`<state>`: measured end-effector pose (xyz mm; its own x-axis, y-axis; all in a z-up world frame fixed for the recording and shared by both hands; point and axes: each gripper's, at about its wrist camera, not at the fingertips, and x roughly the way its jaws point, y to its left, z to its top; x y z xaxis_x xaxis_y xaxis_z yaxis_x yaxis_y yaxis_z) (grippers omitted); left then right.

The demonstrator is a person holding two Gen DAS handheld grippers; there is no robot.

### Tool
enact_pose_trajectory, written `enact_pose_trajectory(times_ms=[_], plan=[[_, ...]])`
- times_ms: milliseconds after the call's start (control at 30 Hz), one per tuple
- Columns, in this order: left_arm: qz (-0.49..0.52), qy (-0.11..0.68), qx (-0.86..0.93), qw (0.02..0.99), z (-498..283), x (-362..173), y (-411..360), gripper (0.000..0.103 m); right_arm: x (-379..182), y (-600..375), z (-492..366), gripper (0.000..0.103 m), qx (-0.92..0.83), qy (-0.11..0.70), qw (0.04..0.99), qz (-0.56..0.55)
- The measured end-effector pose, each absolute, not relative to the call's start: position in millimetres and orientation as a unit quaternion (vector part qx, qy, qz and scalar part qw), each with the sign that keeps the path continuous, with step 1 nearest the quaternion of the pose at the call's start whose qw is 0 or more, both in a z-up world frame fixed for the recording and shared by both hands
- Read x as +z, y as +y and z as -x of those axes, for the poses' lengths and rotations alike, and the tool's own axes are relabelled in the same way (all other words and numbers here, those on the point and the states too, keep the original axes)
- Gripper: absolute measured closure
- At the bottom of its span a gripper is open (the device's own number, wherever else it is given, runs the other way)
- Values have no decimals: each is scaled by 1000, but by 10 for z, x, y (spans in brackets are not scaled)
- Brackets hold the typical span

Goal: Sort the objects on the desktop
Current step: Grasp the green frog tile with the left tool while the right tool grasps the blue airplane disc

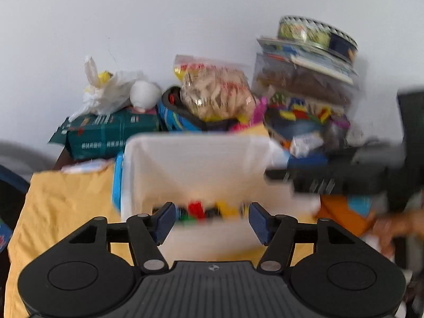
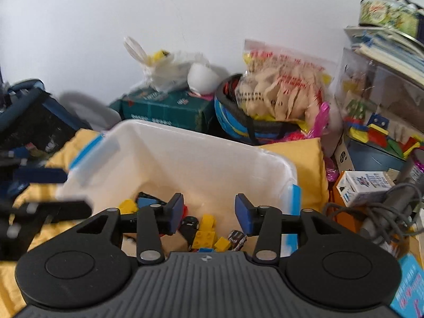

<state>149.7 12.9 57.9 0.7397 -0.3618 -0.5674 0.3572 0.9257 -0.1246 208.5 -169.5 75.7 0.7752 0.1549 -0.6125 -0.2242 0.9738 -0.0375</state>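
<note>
Both the left claw (image 1: 212,221) and right claw (image 2: 209,213) hang released and empty over the white bin (image 2: 185,145), seemingly so toy bricks (image 2: 206,234) collect inside.

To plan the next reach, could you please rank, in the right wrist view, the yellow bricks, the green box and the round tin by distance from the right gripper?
1. yellow bricks, in the white bin, just below the right gripper.
2. green box, behind the bin, left of centre.
3. round tin, top of the stack, far right.
</note>
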Motion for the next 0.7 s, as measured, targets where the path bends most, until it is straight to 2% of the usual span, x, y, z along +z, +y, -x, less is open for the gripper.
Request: enact_pose_trajectory(times_ms=[67,133,167,367,500,600,667,700], plan=[[-18,323,-201,924,-1365,383,89,38,772,-1734,-1888,55,109,312,942,54],[-46,346,-213,912,-1295,141,-1,39,729,-1765,-1687,47,122,313,940,53],[-55,357,-218,906,-1280,42,-50,39,684,-1773,-1603,46,126,318,938,55],[-112,383,-246,883,-1364,-415,-386,45,166,-1818,-1261,46,126,375,917,52],[-86,394,-229,886,-1539,-578,-522,47,-143,-1842,-1136,46,119,404,906,45],[-67,411,-208,885,-1685,-709,-537,65,-298,-1855,-1092,47,110,419,901,38],[-38,409,-209,888,-1744,-732,-451,72,-341,-1835,-1051,47,112,420,900,41],[-30,414,-205,886,-1769,-730,-406,72,-349,-1819,-1052,47,113,418,900,46]])
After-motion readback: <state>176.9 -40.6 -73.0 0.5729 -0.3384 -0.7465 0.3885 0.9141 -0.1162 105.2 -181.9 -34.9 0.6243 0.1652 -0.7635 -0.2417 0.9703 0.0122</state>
